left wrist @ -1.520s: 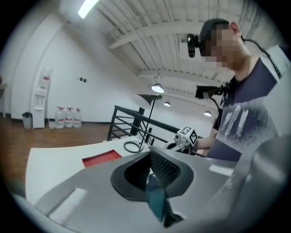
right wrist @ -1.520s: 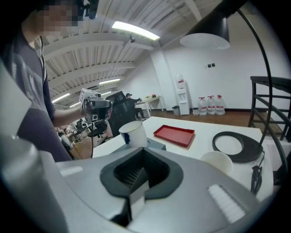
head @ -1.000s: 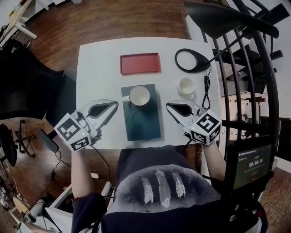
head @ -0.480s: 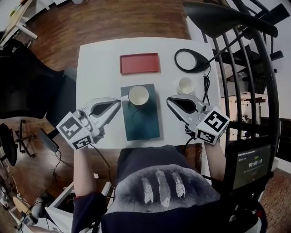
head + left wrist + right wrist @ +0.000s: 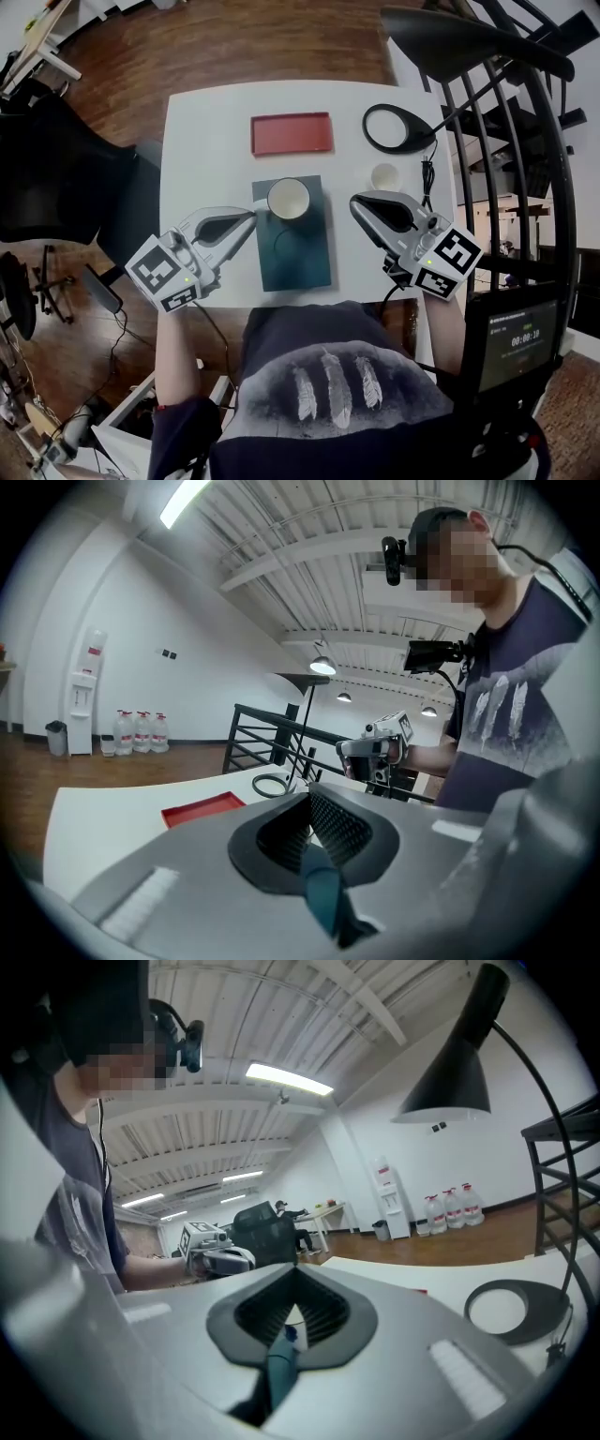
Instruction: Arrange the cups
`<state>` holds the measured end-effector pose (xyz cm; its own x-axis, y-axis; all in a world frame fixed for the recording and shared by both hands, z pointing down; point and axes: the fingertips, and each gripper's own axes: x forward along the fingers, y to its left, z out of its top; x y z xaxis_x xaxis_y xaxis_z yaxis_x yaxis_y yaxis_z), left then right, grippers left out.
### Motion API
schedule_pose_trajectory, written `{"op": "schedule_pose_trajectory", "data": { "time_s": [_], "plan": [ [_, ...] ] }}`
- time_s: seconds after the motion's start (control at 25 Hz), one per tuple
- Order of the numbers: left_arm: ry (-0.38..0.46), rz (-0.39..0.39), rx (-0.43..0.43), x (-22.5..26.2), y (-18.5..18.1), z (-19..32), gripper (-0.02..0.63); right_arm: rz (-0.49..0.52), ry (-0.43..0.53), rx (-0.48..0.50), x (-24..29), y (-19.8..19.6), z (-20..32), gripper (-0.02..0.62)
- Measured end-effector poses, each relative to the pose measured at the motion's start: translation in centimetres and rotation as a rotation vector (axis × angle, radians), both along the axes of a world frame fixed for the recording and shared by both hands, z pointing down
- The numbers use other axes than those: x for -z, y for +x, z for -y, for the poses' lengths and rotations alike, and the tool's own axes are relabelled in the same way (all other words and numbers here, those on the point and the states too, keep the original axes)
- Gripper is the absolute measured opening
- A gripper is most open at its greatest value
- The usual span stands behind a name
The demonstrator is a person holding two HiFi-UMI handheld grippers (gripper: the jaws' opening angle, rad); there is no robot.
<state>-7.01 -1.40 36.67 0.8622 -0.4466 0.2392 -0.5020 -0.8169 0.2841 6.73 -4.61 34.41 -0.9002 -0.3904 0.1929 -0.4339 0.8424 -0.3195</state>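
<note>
While the mug (image 5: 288, 198) is round, its mat (image 5: 292, 255) is rectangular.

mug (image 5: 288, 199) on mat (image 5: 305, 255), tray (image 5: 292, 133) behind, cup (image 5: 384, 176) right

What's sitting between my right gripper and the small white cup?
Nothing visible. The small white cup stands on bare table just past the right gripper, whose jaws are shut; the lamp base lies beyond it and the cable to its right.
</note>
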Motion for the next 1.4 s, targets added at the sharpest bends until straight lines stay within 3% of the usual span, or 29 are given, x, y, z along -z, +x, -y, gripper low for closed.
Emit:
{"op": "schedule_pose_trajectory", "data": {
  "time_s": [0.92,1.4],
  "plan": [
    [-0.036,0.054,0.032,-1.3,-0.5,0.4,0.014,-0.016,-0.013,-0.029,-0.5,0.4,0.7,0.003],
    [-0.041,0.089,0.099,-1.8,-1.1,0.8,0.014,-0.072,0.042,-0.138,0.2,5.3,3.0,0.003]
  ]
}}
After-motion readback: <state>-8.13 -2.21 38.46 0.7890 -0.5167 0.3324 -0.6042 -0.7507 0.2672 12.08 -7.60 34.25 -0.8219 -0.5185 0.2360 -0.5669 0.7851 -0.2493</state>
